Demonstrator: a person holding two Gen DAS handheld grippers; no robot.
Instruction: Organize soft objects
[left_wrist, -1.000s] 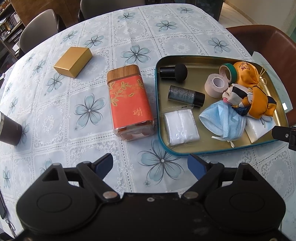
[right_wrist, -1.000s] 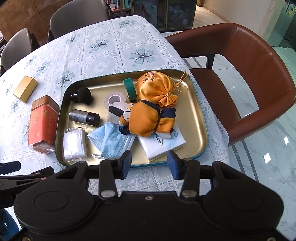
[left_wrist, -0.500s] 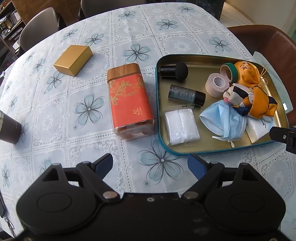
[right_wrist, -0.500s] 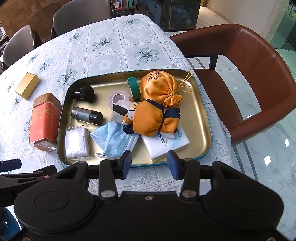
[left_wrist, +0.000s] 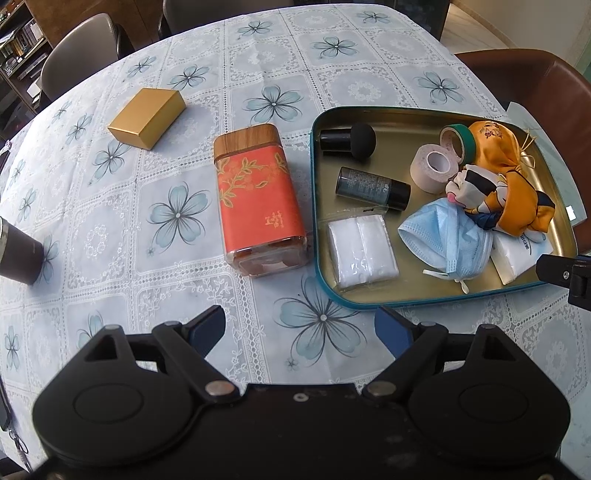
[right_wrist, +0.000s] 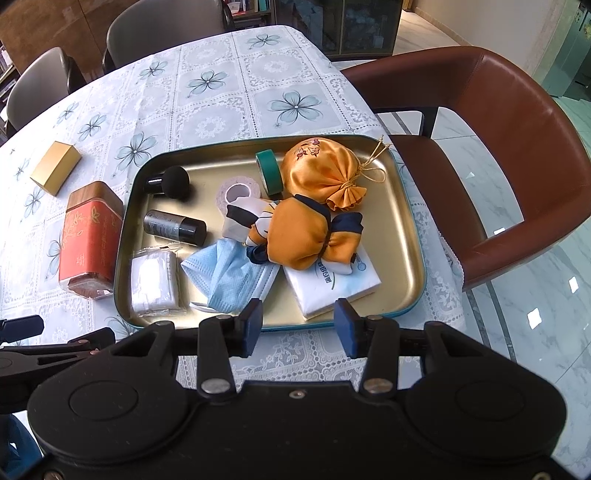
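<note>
One gold tray (right_wrist: 406, 206) of mixed items sits on the flower-print tablecloth (left_wrist: 258, 66), with both grippers held above its near edge.

In the tray lie four soft things: one blue face mask (right_wrist: 229, 273), one orange satin pouch (right_wrist: 321, 173) tied with gold cord, one orange-and-navy scarf bundle (right_wrist: 299, 236) and one tissue pack (right_wrist: 332, 284) under that bundle. With them are one clear packet of white pads (right_wrist: 153, 284), two tape rolls, one pale (right_wrist: 236, 192) and one green (right_wrist: 267, 171), one dark bottle (right_wrist: 173, 225) and one black sponge applicator (right_wrist: 168, 181). Left of the tray rest one red tin (left_wrist: 258, 199), one gold box (left_wrist: 147, 116) and one dark cup (left_wrist: 16, 251). The left gripper (left_wrist: 299, 328) is spread wide over bare cloth, holding nothing; the right gripper (right_wrist: 299, 325) is partly parted and empty.
</note>
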